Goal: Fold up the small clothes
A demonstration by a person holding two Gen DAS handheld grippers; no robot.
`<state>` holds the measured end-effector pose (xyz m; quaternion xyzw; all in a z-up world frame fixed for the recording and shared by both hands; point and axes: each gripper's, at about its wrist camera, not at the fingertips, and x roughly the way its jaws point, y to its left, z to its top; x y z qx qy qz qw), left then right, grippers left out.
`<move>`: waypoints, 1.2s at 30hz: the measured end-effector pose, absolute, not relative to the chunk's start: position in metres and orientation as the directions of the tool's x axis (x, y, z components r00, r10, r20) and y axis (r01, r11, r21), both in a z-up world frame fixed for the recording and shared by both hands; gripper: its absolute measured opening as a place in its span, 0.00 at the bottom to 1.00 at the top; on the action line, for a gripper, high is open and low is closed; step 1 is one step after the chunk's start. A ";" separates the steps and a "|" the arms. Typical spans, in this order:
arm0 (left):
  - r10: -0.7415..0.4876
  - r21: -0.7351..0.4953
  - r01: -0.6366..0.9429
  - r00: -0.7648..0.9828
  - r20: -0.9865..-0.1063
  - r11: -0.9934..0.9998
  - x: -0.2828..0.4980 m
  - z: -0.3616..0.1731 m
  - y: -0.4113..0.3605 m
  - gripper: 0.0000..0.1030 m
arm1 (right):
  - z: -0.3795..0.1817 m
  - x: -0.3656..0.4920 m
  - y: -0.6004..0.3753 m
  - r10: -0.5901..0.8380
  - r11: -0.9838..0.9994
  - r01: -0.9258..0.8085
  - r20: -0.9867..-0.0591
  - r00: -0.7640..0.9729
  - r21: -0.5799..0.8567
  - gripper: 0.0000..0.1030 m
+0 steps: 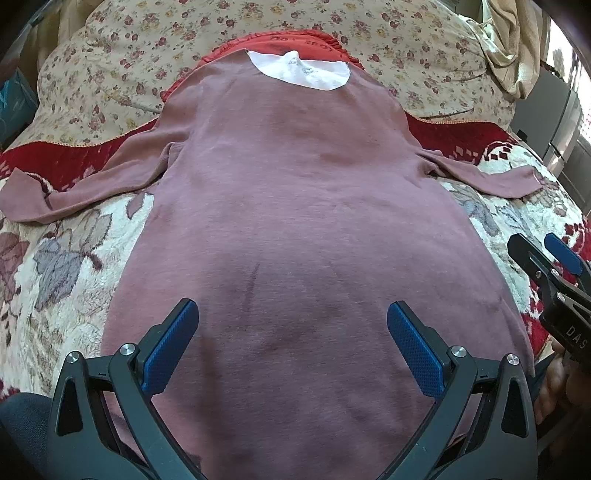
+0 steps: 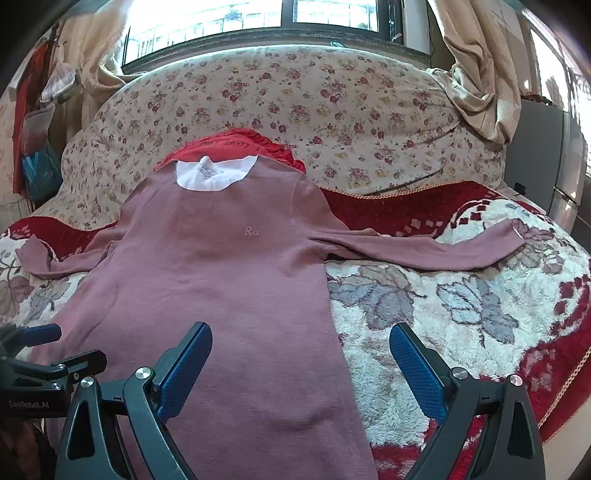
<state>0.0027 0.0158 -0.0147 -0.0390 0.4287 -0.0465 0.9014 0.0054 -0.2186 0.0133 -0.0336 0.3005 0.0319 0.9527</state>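
Note:
A dusty-pink long-sleeved shirt [image 1: 295, 206] [image 2: 221, 266] lies flat on a bed, its white-lined neck [image 1: 299, 72] at the far end and both sleeves spread sideways. My left gripper [image 1: 291, 321] hovers open over the shirt's lower middle, nothing between its blue pads. My right gripper [image 2: 301, 343] is open too, above the shirt's right side seam near the hem. In the left wrist view the right gripper [image 1: 543, 251] shows at the right edge. The left gripper [image 2: 55, 343] appears at the left edge of the right wrist view.
The shirt rests on a fluffy red and white floral blanket [image 2: 461, 314]. Behind it lie a floral duvet [image 2: 332, 110] and a red garment [image 2: 236, 144] under the neck. A window [image 2: 277, 22] and curtains [image 2: 476, 66] stand beyond the bed.

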 end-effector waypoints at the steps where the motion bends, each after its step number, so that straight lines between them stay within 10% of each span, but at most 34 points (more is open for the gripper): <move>1: -0.118 -0.110 0.051 0.628 -0.769 0.993 0.003 -0.014 0.016 0.99 | 0.013 0.005 -0.218 0.039 0.996 -0.080 -0.575 0.817 -0.046 0.93; 36: -0.066 -0.128 -0.041 0.683 -0.727 0.991 0.008 0.015 0.049 0.99 | 0.062 0.053 -0.182 0.081 0.972 -0.172 -0.461 0.884 -0.159 0.93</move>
